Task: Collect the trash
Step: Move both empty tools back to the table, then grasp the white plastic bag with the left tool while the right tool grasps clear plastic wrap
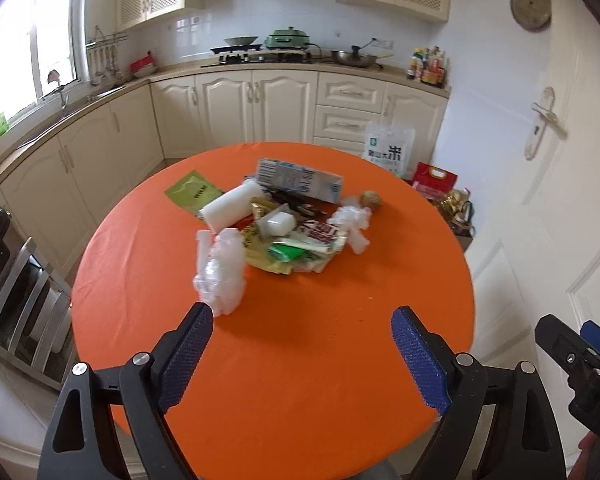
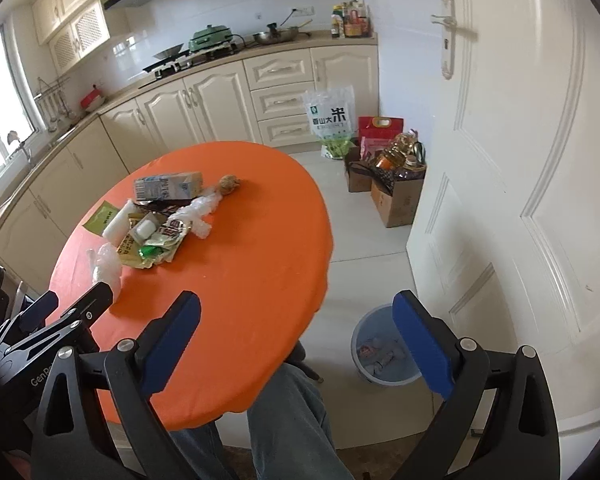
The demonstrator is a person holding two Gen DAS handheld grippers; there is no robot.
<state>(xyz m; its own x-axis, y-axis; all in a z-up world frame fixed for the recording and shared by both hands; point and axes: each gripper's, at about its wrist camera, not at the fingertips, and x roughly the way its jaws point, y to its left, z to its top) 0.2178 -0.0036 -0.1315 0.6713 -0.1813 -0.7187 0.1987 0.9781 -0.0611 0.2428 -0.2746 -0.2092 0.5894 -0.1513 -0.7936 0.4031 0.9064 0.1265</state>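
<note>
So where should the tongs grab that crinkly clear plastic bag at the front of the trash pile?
Probably its near, bunched end. The clear plastic bag lies on the orange table, closest of the pile to the open left tongs and slightly apart from the wrappers. Come from the front edge, moving a bit left, and pinch across the crumpled folds; they are soft and should squash into the tongs.

Left gripper: jaws spread wide, nothing between the blue pads, fingers entering from the lower edge of its own frame. Right gripper: jaws likewise wide apart and empty, visible again at the lower right of the left view. The person's legs, in jeans, occupy the bottom centre.
</note>
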